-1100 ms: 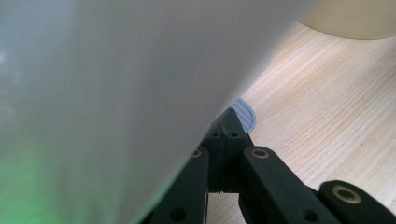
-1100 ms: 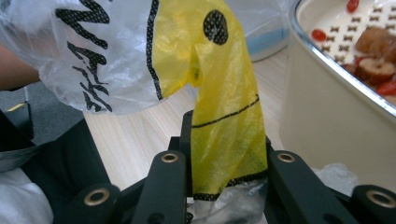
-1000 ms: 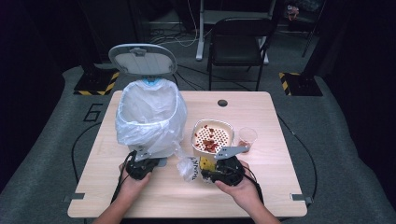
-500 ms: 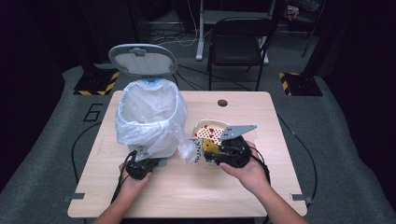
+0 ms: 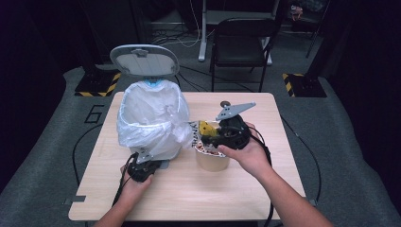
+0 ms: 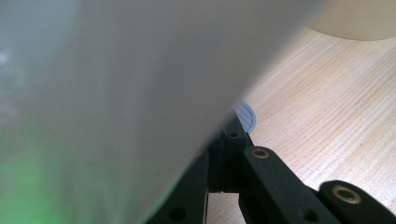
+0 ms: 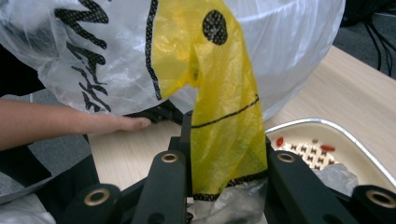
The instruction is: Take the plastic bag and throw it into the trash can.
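Observation:
A bin lined with a white bag stands on the table's left half, its grey lid raised. My left gripper is shut at the bin's foot, its tips by a grey ribbed pedal. My right gripper hangs above the table beside the bin, shut on a thin plastic bag with a yellow smiley and black lettering. The bag droops toward the liner. Under it sits a foil-rimmed cream tray with red scraps.
The tray's cream side shows under my right hand. The person's left hand lies on the wooden table. A black chair stands behind the table. Cables trail off the front edge.
My right gripper has risen off the table with the plastic bag and come level with the bin's side, above the tray. The left gripper has stayed at the bin's foot.

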### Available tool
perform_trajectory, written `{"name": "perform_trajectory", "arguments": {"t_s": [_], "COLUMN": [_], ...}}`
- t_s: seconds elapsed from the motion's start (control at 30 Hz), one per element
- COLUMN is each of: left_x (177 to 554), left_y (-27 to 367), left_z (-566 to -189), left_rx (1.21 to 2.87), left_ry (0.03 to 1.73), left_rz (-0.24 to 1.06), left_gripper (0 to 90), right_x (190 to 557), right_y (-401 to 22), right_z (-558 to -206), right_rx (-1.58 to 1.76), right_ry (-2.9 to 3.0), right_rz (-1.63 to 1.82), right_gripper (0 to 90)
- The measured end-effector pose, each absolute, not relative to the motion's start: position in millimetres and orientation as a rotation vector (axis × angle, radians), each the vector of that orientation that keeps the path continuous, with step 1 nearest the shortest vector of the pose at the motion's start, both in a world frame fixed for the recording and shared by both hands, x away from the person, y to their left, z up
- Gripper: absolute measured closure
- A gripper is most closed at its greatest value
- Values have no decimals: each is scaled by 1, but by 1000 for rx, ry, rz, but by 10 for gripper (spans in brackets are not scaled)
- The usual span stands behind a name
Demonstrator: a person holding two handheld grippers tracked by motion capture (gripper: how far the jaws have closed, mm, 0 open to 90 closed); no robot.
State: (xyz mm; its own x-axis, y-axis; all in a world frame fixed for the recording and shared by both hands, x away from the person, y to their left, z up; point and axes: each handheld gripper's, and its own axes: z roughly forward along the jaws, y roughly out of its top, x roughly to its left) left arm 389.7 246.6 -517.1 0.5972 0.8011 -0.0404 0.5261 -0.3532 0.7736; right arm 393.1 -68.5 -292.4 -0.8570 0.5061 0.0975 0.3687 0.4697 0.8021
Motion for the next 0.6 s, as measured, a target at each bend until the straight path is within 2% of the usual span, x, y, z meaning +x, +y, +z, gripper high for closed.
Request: {"name": "perform_trajectory", "arguments": {"t_s": [0.23, 0.27, 0.37, 0.5, 0.6], "left_x": [391, 390, 391, 388, 389], "left_y": [249, 246, 248, 244, 244], "left_z": [-516, -518, -517, -519, -518], "left_rx": [2065, 2009, 2050, 1981, 1998], "left_ry": [1025, 1052, 1024, 1095, 1079], "left_rz": [470, 461, 467, 440, 440], "left_gripper": [900, 900, 900, 900, 900], "right_x": [410, 412, 420, 430, 438], "right_y": [-52, -50, -42, -30, -18], "right_z": [-272, -270, -263, -257, -254], "right_rx": [743, 730, 710, 687, 688], "right_ry": [2545, 2542, 2539, 2536, 2543], "right_rz": [1352, 1348, 1349, 1366, 1354], "right_gripper": [757, 757, 757, 757, 757]}}
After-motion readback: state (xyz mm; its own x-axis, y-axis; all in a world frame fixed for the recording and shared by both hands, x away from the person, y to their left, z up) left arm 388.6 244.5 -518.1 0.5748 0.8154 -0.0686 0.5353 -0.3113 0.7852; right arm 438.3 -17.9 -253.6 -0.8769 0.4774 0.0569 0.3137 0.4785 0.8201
